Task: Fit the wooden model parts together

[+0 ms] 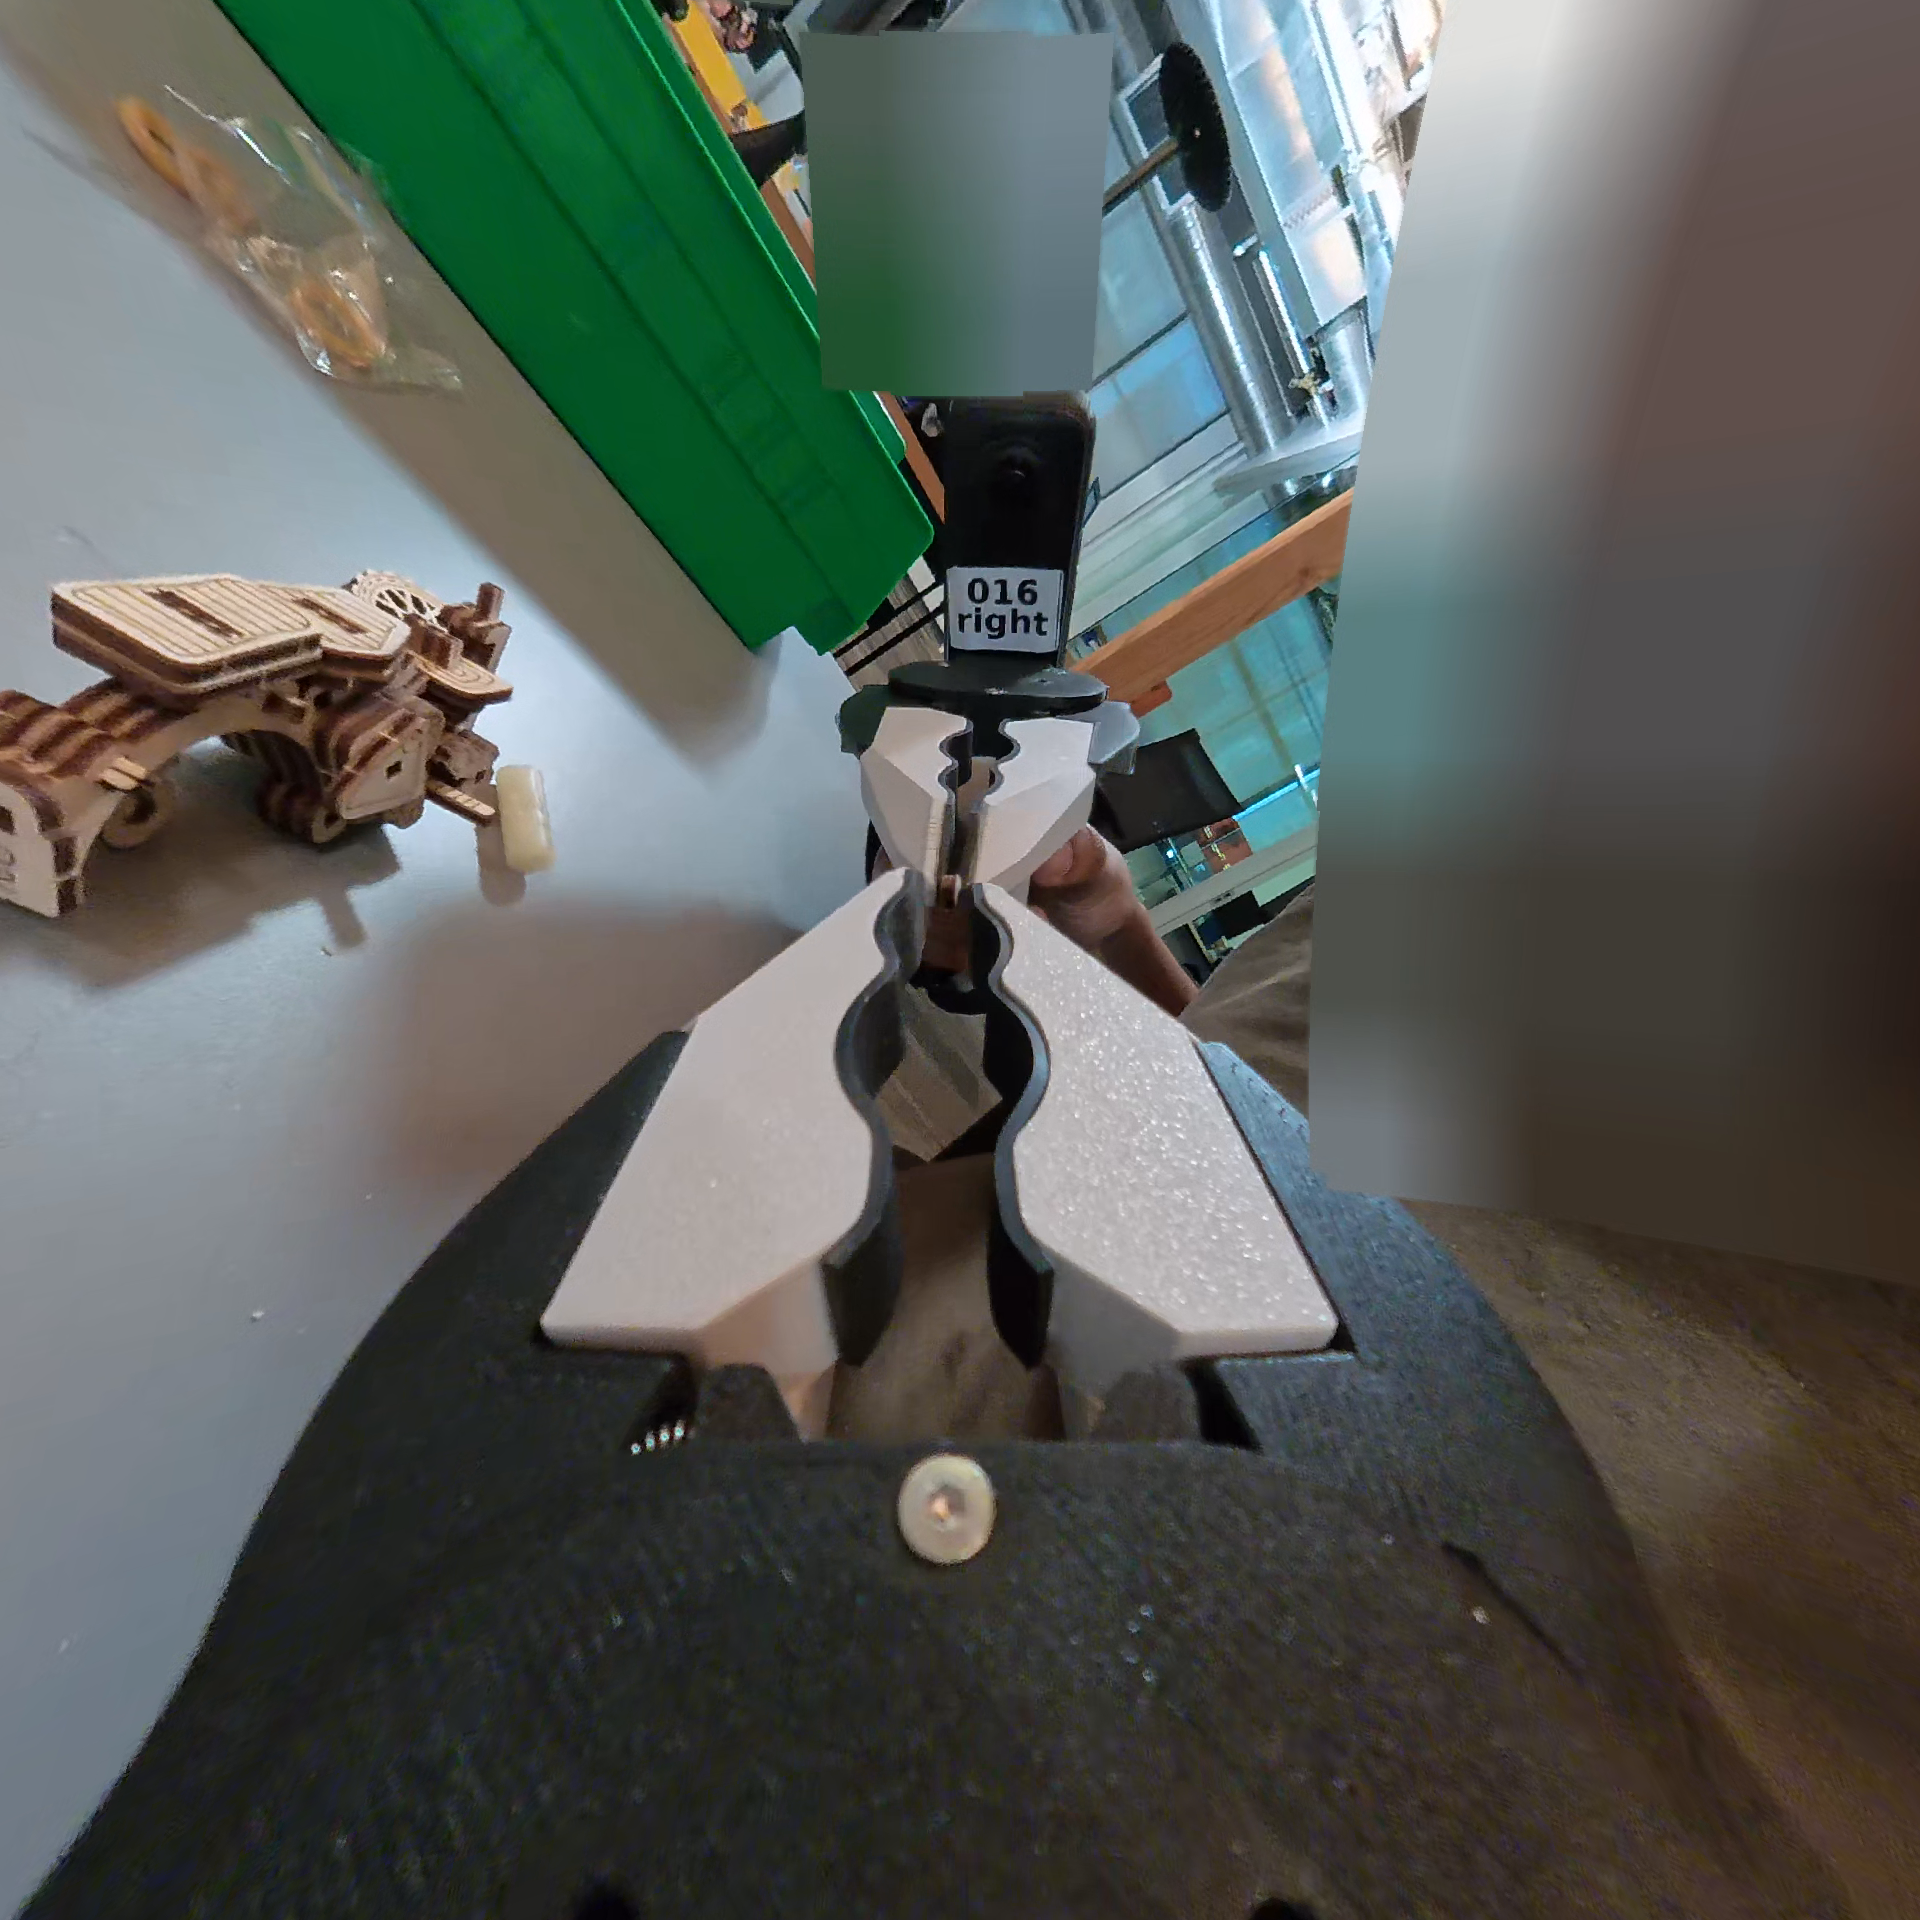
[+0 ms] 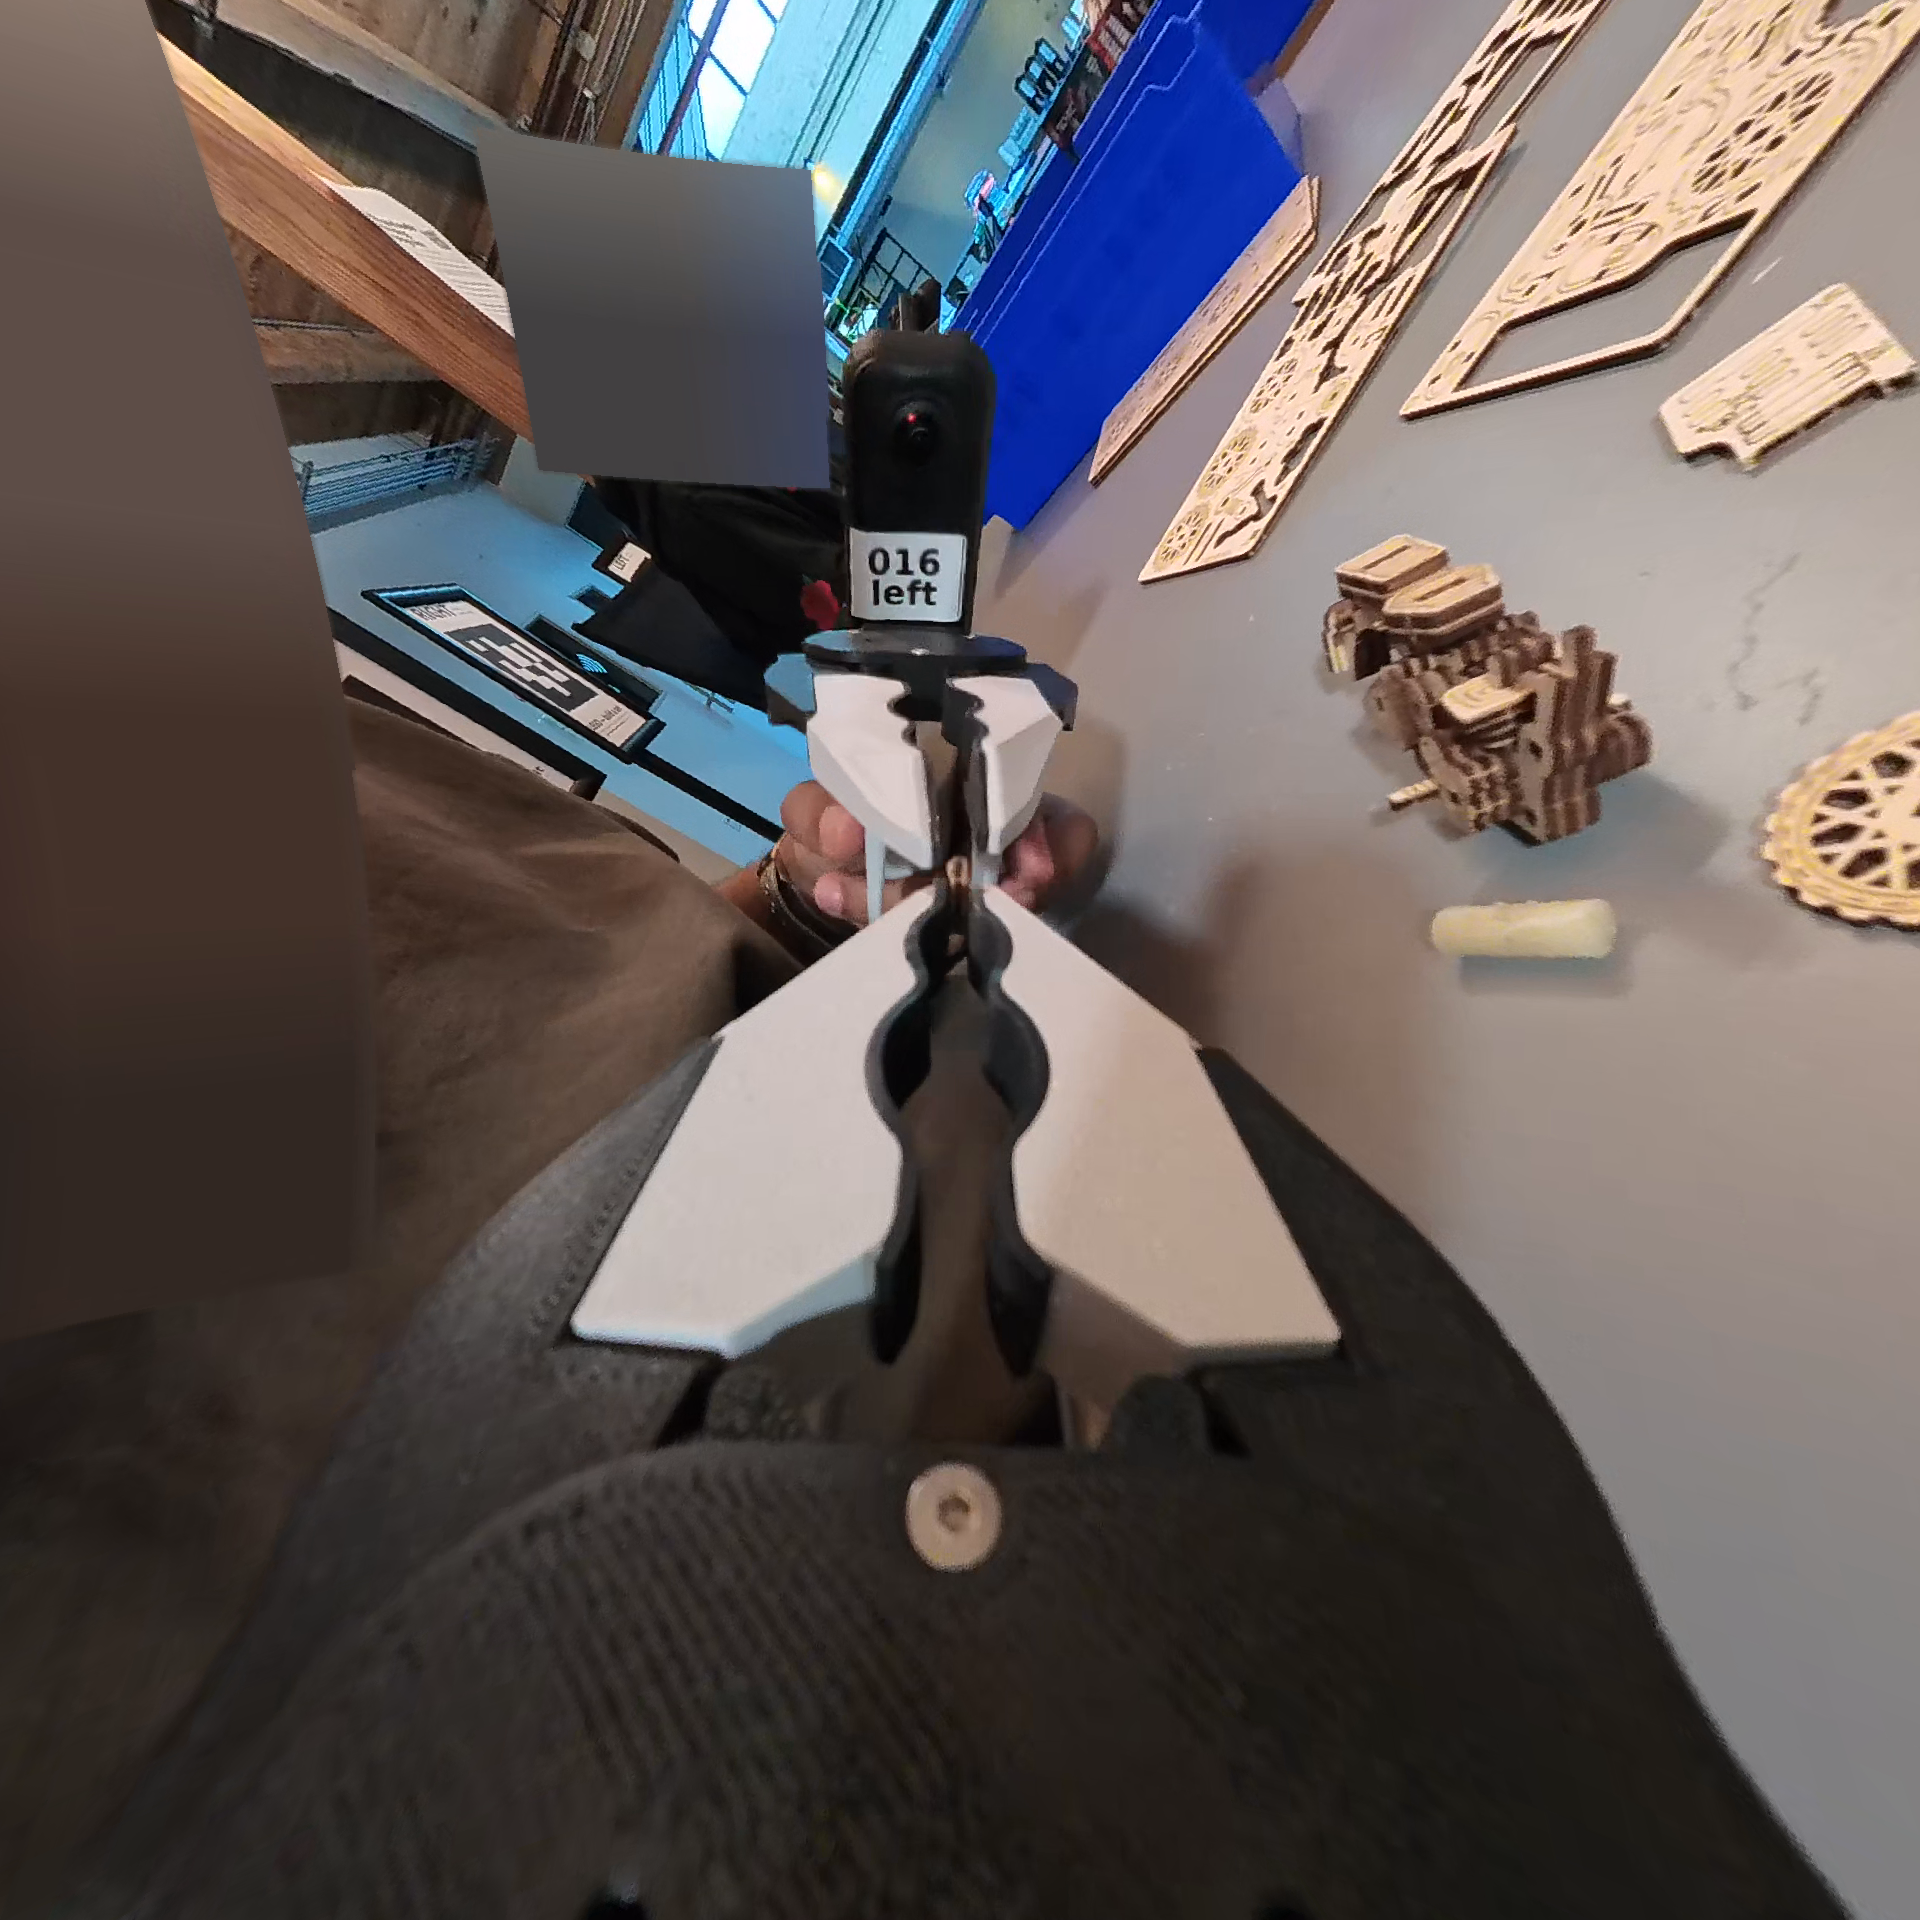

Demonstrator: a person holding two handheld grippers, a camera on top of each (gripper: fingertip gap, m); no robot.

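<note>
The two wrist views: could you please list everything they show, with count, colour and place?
Table: one, grey, under everything.
Wooden model: one, brown, part-built, on the table.
Cream cylinder: one, lying beside the model.
Wooden wheel: one, tan, at the right edge of the right wrist view.
Wooden part sheets: several, tan, flat on the far table.
Plastic bag of parts: one, clear, by the green bin.
Green bin: one, on the table.
Blue bin: one, beyond the sheets.
Small wooden part: one, brown, held between the two tips.
Left gripper: white fingers, closed on the part.
Right gripper: white fingers, closed, tip to tip with the left.
</note>
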